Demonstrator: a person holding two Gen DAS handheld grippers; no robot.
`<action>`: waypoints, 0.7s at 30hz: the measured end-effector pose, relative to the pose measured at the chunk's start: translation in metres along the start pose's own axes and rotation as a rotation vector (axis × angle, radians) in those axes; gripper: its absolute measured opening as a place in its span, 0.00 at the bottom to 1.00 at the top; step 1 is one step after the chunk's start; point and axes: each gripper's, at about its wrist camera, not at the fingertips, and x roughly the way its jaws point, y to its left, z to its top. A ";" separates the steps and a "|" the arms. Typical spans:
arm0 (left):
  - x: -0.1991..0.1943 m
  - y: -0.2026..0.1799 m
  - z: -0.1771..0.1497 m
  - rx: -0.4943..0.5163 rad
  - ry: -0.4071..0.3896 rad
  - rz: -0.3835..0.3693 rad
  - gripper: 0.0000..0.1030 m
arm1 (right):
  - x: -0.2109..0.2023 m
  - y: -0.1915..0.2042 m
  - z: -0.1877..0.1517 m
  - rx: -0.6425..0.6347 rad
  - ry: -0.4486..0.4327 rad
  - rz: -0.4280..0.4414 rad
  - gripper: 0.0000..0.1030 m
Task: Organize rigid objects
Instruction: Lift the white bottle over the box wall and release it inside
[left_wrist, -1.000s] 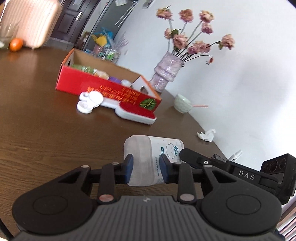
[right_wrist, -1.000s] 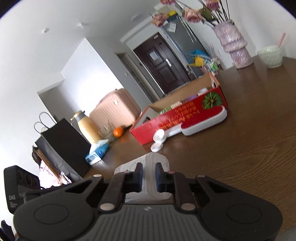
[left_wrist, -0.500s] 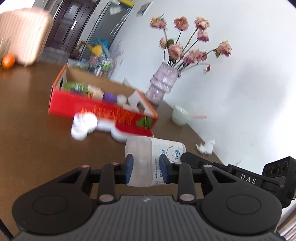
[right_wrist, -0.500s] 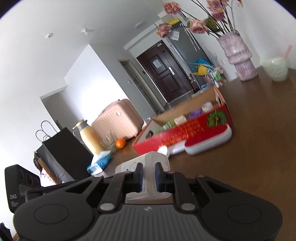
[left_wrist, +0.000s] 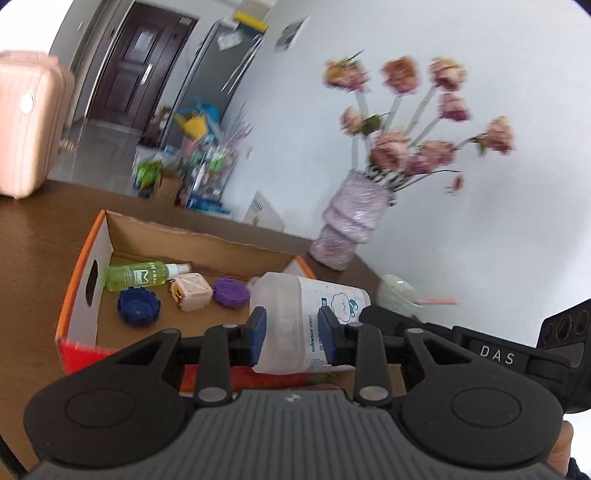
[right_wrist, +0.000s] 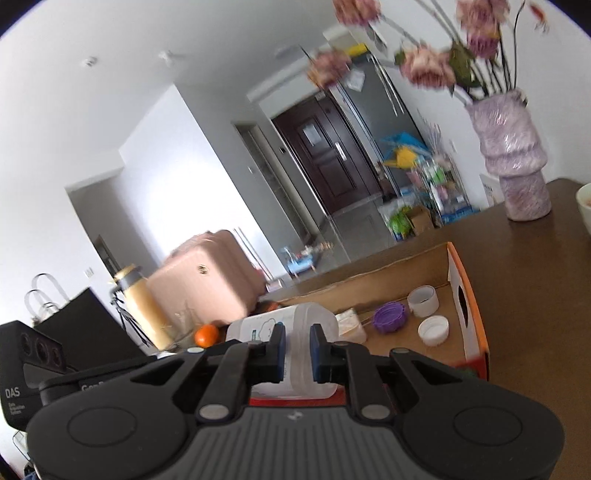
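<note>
A clear plastic bottle (left_wrist: 295, 314) with a white printed label lies sideways in the air, held by both grippers. My left gripper (left_wrist: 291, 332) is shut on its body; my right gripper (right_wrist: 295, 350) is shut on the same bottle (right_wrist: 291, 325) from the other end. The bottle hangs over the near edge of an open red cardboard box (left_wrist: 85, 295). Inside the box lie a green spray bottle (left_wrist: 136, 275), a blue cap (left_wrist: 138, 304), a pink square item (left_wrist: 192, 295), a purple cap (left_wrist: 231, 291) and two white caps (right_wrist: 423, 301).
The box stands on a brown wooden table (left_wrist: 29, 258). A purple vase (left_wrist: 351, 221) with dried roses and a pale bowl (left_wrist: 399, 291) stand behind the box near the wall. An orange (right_wrist: 207, 334), a yellow flask (right_wrist: 142, 310) and a black bag (right_wrist: 85, 328) sit at the table's far end.
Both grippers have lifted the bottle off the table and carried it forward to the box. The inside of the box has come into view.
</note>
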 end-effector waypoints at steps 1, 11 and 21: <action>0.015 0.008 0.007 -0.014 0.022 -0.001 0.30 | 0.015 -0.007 0.007 0.010 0.017 -0.009 0.13; 0.130 0.076 0.012 -0.132 0.216 0.109 0.29 | 0.139 -0.063 0.013 0.102 0.240 -0.170 0.13; 0.109 0.067 0.020 0.016 0.152 0.175 0.62 | 0.131 -0.052 0.014 -0.061 0.208 -0.268 0.25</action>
